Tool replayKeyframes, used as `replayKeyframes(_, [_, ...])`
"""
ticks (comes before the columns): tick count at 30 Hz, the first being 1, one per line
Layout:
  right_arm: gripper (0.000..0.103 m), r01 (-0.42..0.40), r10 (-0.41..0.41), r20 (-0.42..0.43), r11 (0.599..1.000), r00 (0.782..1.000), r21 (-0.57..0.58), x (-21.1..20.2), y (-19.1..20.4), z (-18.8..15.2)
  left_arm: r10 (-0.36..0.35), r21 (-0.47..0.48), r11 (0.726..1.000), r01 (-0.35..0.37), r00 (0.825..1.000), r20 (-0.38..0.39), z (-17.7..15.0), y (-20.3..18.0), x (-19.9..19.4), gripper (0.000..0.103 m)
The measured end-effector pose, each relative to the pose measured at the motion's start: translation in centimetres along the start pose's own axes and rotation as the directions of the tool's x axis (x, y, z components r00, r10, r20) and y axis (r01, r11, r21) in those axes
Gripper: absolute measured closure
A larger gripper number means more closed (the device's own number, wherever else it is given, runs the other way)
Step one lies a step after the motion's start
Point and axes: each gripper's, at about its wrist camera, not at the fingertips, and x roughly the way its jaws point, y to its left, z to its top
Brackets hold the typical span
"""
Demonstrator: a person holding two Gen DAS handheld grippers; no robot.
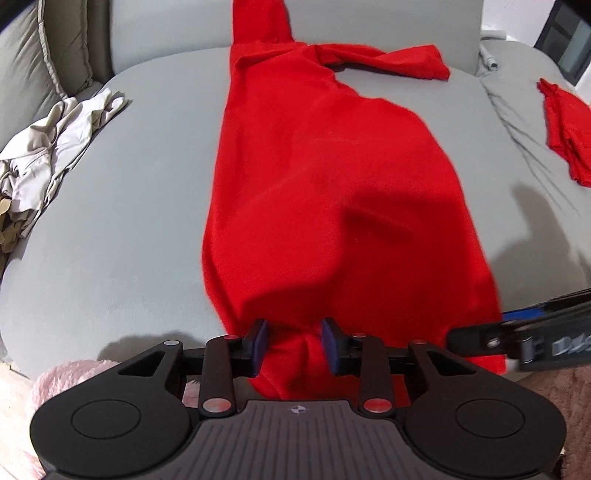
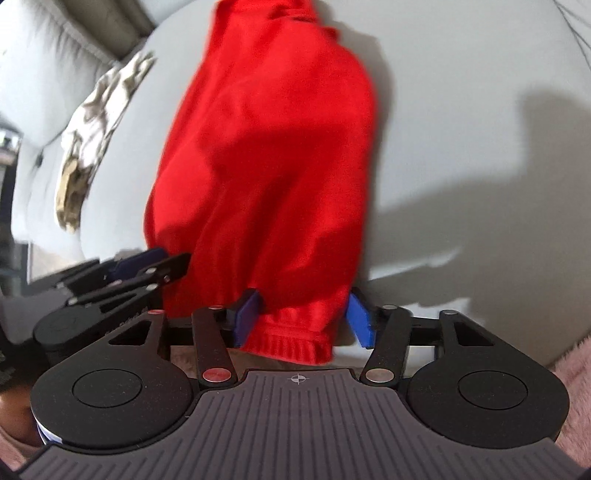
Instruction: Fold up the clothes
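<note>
Red knit garment (image 1: 325, 177), long and sleeved, with a ribbed hem: lies lengthwise on a pale grey upholstered seat cushion (image 1: 140, 229), its near end gathered at the front edge and its far end running up against the grey backrest (image 1: 166, 26).

Left gripper (image 1: 293, 341), black two-finger tool with blue pads: closed on a bunched fold of the red fabric at the near end, the cloth pinched between both pads and spilling down toward the camera.

Right gripper (image 2: 301, 319), same make: the ribbed hem hangs between its blue pads (image 2: 245, 319). The left pad presses the cloth; the right pad seems to stand just off the fabric edge (the picture is blurred here, so whether the grip is complete cannot be told). In the left wrist view this tool enters from the lower right, beside the garment's near corner.

Middle of the garment: rises in a soft hump, shadowed on its right half.

Far end: one sleeve (image 1: 391, 59) is twisted and thrown out to the right across the cushion; the other part of the cloth climbs the backrest.

Beige and white crumpled cloth (image 1: 55, 136): left edge of the cushion, well apart from the red garment.

Second, smaller red cloth (image 1: 565, 129): on the neighbouring cushion at the right, apart.

Pink fluffy material (image 1: 66, 380): below the cushion's front edge, at both lower corners.
</note>
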Motion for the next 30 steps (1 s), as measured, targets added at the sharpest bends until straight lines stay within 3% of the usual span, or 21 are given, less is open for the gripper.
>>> replayKeyframes(1, [0.084, 0.012, -0.012, 0.013, 1.0, 1.0, -0.025, -0.1, 0.3, 0.0, 0.001, 0.009, 1.0, -0.001, 1.0, 0.001, -0.1, -0.2, -0.1, 0.073])
replayKeyframes(4, [0.093, 0.045, -0.04, 0.05, 0.995, 0.998, -0.092, -0.7, 1.2, -0.5, 0.022, 0.035, 0.999, -0.021, 0.999, -0.049, -0.2, -0.5, 0.3, 0.073])
replayKeyframes(9, [0.096, 0.022, -0.023, -0.028, 0.999, 0.999, -0.039, -2.0, 0.0, -1.0, 0.006, 0.014, 1.0, -0.003, 0.976, -0.218, -0.8, 0.1, 1.6, 0.072])
replayKeyframes(12, [0.095, 0.027, -0.029, -0.081, 1.0, 0.996, -0.015, -1.3, -0.5, -1.3, -0.01, 0.003, 1.0, 0.011, 0.969, -0.247, -1.4, 0.2, 1.5, 0.07])
replayKeyframes(14, [0.087, 0.037, -0.038, -0.094, 0.999, 0.995, -0.01, -1.6, -0.4, -1.1, -0.038, 0.008, 0.999, 0.041, 0.976, -0.215, -1.4, 0.3, 0.5, 0.07])
replayKeyframes(15, [0.071, 0.054, -0.057, -0.098, 0.998, 0.994, -0.028, -2.1, 0.0, -0.8, -0.061, 0.003, 0.998, 0.063, 0.978, -0.199, -1.3, 0.5, 0.0, 0.069])
replayKeyframes(16, [0.061, 0.071, -0.075, -0.1, 0.996, 0.992, -0.046, -2.7, 0.3, -0.5, -0.076, -0.003, 0.997, 0.076, 0.98, -0.182, -1.1, 0.7, -0.5, 0.068])
replayKeyframes(18, [0.058, 0.105, -0.111, -0.048, 0.988, 0.993, -0.114, -4.3, 1.1, 0.2, -0.106, -0.029, 0.994, 0.104, 0.989, -0.099, -0.1, 1.4, -1.9, 0.066])
replayKeyframes(22, [0.061, 0.133, -0.116, 0.111, 0.978, 0.987, -0.158, -6.5, 2.4, 3.3, -0.055, -0.053, 0.997, 0.057, 0.998, 0.038, 3.1, 2.4, -2.7, 0.066])
replayKeyframes(25, [0.092, 0.138, -0.092, 0.218, 0.968, 0.972, -0.208, -6.5, 3.9, 6.3, -0.002, -0.071, 0.997, 0.009, 0.994, 0.106, 5.4, 3.0, -2.2, 0.063])
replayKeyframes(28, [0.092, 0.18, -0.1, 0.293, 0.948, 0.951, -0.261, -4.9, 5.4, 9.5, 0.047, -0.089, 0.995, -0.032, 0.984, 0.171, 7.7, 2.7, -0.8, 0.062])
replayKeyframes(30, [0.092, 0.169, -0.084, 0.304, 0.95, 0.949, -0.264, -3.5, 5.3, 11.0, 0.065, -0.084, 0.995, -0.048, 0.976, 0.207, 8.9, 2.5, 0.7, 0.062])
